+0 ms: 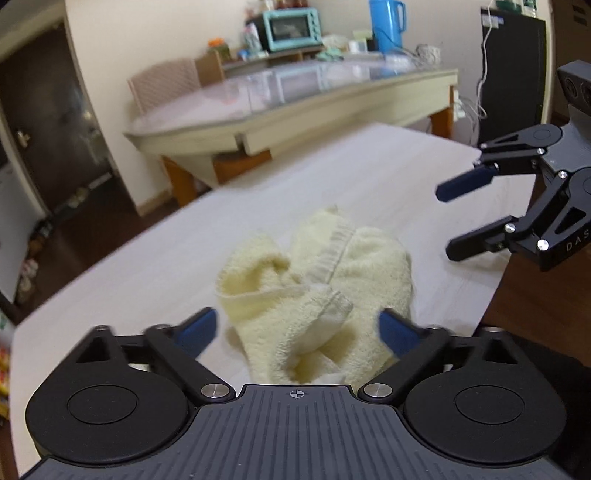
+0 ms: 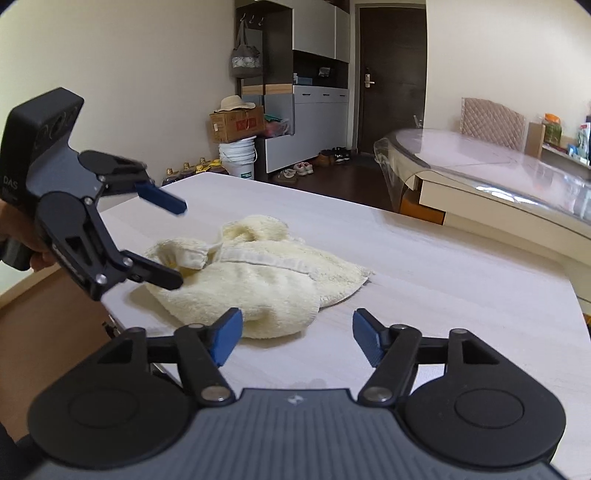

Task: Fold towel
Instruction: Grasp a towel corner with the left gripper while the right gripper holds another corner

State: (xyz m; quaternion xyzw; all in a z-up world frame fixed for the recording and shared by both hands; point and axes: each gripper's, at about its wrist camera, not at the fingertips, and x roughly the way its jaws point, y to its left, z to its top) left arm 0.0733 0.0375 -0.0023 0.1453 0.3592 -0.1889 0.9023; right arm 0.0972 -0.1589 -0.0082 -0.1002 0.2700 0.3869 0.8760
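we're in a lived-in home, a dining and entry area by the look of it. there's a glass-topped cream dining table (image 1: 295,99) with a quilted pink chair (image 2: 493,118) pulled up, a small turquoise toaster oven (image 1: 291,27) and a blue plastic jug (image 1: 386,24) on the shelf behind. over by the dark wooden front door (image 2: 391,77), pairs of shoes (image 2: 314,164) line the floor, a grey cloth bag (image 2: 245,55) hangs on a hook, and a straw hat (image 2: 234,103) tops a cardboard box (image 2: 236,125).
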